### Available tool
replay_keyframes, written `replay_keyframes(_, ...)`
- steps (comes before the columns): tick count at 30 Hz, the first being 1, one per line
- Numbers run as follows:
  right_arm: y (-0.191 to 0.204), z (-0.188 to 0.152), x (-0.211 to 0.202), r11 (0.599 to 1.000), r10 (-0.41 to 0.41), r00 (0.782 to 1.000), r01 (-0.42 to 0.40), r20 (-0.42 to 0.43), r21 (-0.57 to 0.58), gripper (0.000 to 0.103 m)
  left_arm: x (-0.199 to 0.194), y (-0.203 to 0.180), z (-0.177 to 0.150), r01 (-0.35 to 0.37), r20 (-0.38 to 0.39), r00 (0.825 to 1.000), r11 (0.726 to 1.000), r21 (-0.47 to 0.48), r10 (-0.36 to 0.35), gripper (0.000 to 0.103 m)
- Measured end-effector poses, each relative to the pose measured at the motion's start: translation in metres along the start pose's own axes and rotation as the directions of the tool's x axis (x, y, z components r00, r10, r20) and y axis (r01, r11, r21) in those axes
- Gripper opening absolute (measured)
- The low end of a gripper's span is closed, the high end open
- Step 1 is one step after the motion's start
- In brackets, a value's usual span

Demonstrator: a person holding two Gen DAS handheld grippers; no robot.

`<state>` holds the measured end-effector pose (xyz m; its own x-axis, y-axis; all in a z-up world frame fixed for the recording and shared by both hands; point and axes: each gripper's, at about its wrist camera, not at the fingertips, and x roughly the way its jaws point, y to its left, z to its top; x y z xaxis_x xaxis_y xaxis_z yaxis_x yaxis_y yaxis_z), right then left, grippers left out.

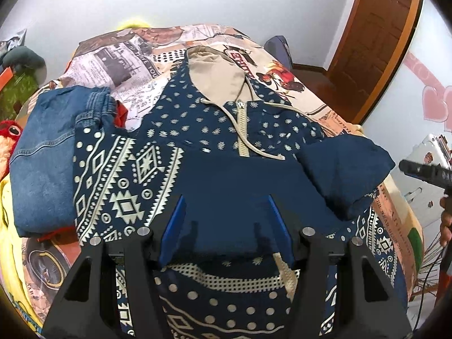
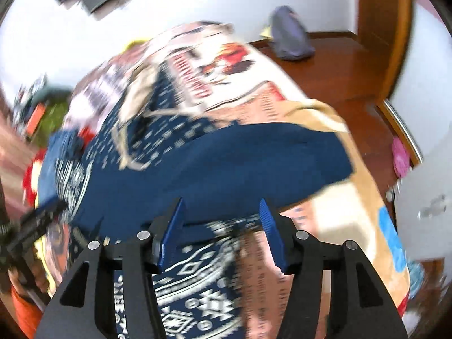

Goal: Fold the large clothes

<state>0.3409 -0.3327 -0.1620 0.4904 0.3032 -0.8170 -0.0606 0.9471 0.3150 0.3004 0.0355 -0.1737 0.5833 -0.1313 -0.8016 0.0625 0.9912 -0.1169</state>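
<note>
Premises: domestic bedroom. Evidence: bed with printed bedspread (image 1: 325, 104), wooden door (image 1: 378, 36), wood floor (image 2: 353, 65), soft toy (image 1: 10, 130), heart wall decals (image 1: 435, 101)

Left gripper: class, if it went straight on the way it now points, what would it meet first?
Most likely the navy hoodie. The left gripper, jaws open, points down at the plain navy panel below the zip, with nothing between. Depth is hard to judge through the fisheye, so how near it is stays unclear.
</note>
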Motion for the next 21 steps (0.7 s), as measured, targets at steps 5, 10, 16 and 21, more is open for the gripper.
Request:
replay_keyframes(5, -0.046, 0.006, 0.024, 0.979, 0.050, 0.998, -0.044, -0.025, 0.199, 0.051, 0.013, -0.010, 0.002, 0.006, -0.024, 1.000, 1.000, 0.016, -0.005, 0.058)
replay_keyframes(10, -0.068, 0.003, 0.056, 0.946, 0.088, 0.995, -0.066, -0.054, 0.316, 0.051, 0.026, -0.015, 0.000, 0.012, -0.050, 0.999, 1.000, 0.025, -0.011, 0.058)
replay_keyframes(16, -0.073, 0.009, 0.063, 0.935, 0.084, 0.996, -0.079, 0.001, 0.346, 0.035, 0.035, -0.013, -0.002, 0.000, -0.071, 0.997, 0.999, 0.034, 0.002, 0.058)
replay_keyframes(21, -0.056, 0.019, 0.048, 0.975, 0.024, 0.998, -0.036, 0.054, 0.221, 0.011, 0.032, -0.007, -0.004, 0.003, -0.066, 0.998, 1.000, 0.022, -0.001, 0.058)
